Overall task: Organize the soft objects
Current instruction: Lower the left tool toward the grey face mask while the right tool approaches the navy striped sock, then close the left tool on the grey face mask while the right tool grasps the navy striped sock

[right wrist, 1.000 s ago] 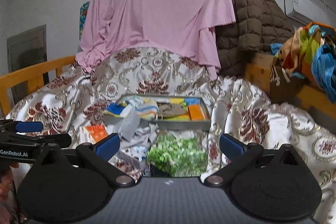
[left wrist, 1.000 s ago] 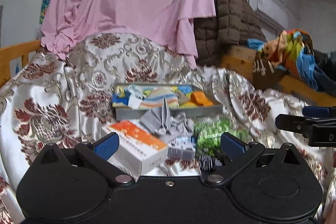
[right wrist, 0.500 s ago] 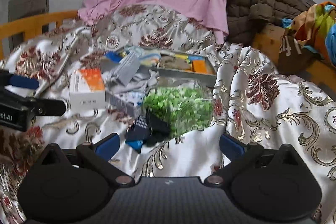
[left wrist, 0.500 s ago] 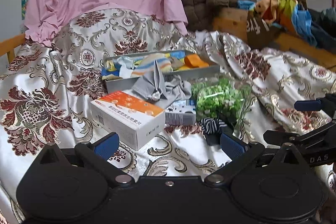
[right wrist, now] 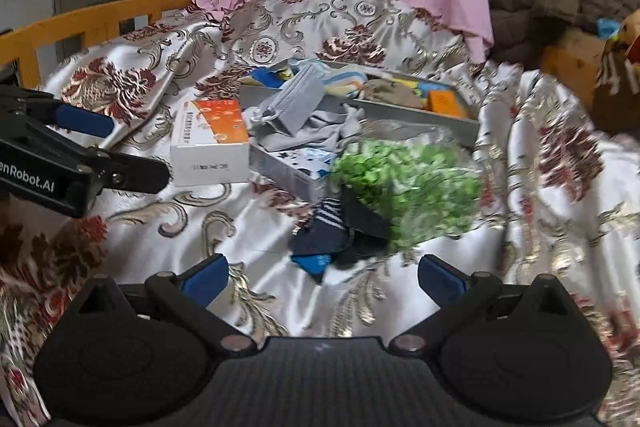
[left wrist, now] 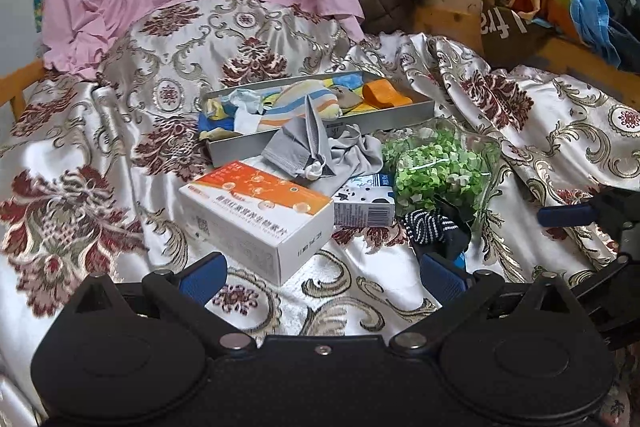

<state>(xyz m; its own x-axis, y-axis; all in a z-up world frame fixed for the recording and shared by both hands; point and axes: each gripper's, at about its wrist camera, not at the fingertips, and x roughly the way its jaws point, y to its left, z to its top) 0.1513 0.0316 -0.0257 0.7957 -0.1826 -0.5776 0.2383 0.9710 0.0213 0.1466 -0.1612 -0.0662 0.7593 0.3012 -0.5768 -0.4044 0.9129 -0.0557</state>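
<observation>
On the bed lie one grey tray [left wrist: 324, 143] of folded socks, one grey cloth [left wrist: 320, 151] against its front, two cartons and one dark sock bundle [right wrist: 324, 239] beside green foliage [right wrist: 404, 179]. Left gripper [left wrist: 322, 273] and right gripper [right wrist: 322, 275] hover low over the bedspread [left wrist: 120, 131]; both gape wide, holding nothing.

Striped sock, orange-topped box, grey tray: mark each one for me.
Striped sock [right wrist: 329, 214], right wrist view, on its striped cuff.
Orange-topped box [left wrist: 256, 187], left wrist view, on its orange lid.
Grey tray [left wrist: 236, 149], left wrist view, on its front wall.
</observation>
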